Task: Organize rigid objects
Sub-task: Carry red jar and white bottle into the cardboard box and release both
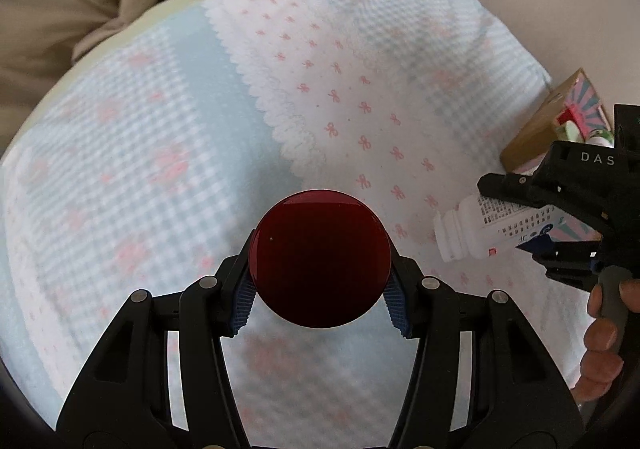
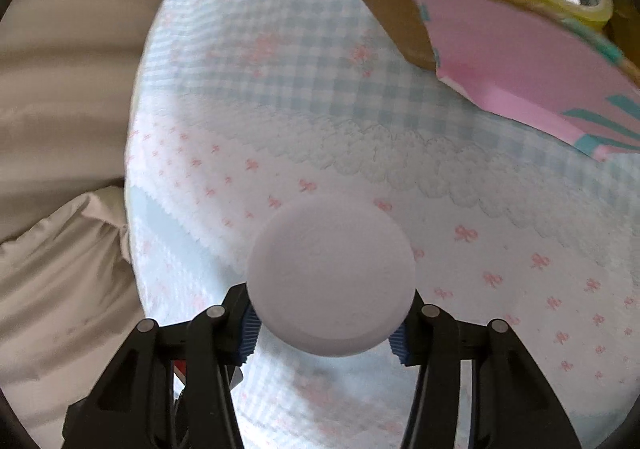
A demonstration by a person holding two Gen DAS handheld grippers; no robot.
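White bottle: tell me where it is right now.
In the left wrist view the white bottle is clamped in the right gripper at the right edge, above the patterned cloth, beside the cardboard box.

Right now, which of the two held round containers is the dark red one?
The one in the left tongs: a dark red round container. The right tongs grip a white bottle instead.

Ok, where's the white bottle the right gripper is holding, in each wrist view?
Left wrist: the white bottle lies sideways at the right edge, clamped in the right gripper.
Right wrist: low centre, seen end-on as a pale round disc between the blue pads.
Shared landmark: the cardboard box at the right.
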